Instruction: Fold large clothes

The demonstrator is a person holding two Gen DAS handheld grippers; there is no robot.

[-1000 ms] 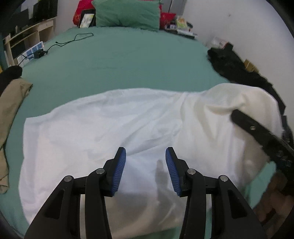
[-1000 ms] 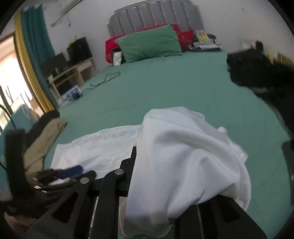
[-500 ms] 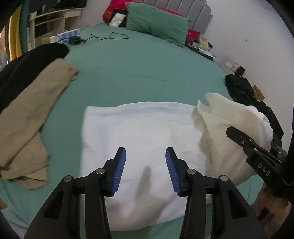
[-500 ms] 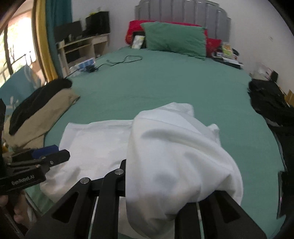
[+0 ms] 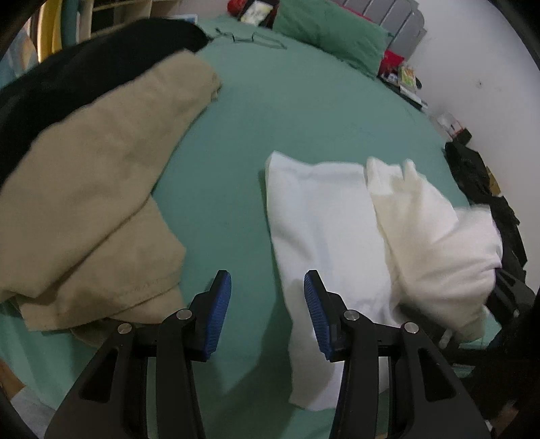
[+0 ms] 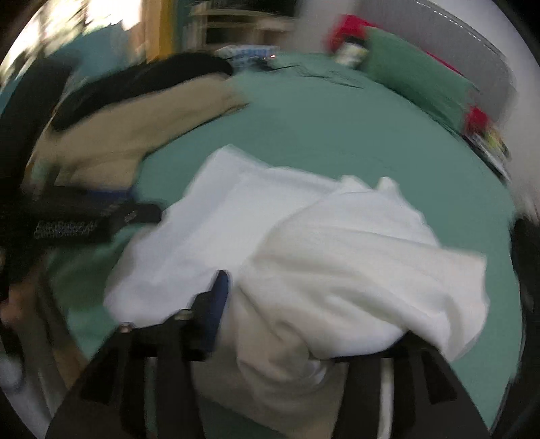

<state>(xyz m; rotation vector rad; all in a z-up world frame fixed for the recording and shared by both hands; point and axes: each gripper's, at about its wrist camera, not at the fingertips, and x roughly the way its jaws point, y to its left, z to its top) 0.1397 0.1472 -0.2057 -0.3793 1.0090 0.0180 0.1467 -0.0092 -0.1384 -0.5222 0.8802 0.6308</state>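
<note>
A large white garment [image 5: 317,216] lies on the green bed [image 5: 303,111], its right part folded over into a thick bunch [image 5: 435,233]. My left gripper [image 5: 268,304] hovers open over the bed just left of the garment's near edge, with nothing between its blue pads [image 5: 221,310]. In the blurred right wrist view the white bunch [image 6: 354,256] drapes over my right gripper [image 6: 266,300]. Its jaws are opening: the left blue pad [image 6: 219,297] stands clear of the cloth, and the right finger is hidden under it. The left gripper [image 6: 135,209] shows there at the left.
A beige garment [image 5: 101,175] with a black one [image 5: 84,77] behind it covers the bed's left side. A dark clothes pile [image 5: 482,182] lies at the right edge. A green pillow [image 5: 330,30] and a cable [image 5: 256,37] are at the head end.
Both grippers have swept left across the bed, bringing the beige garment into view. The right gripper carried the white fold over the flat part, then its jaws spread and a blue pad appeared.
</note>
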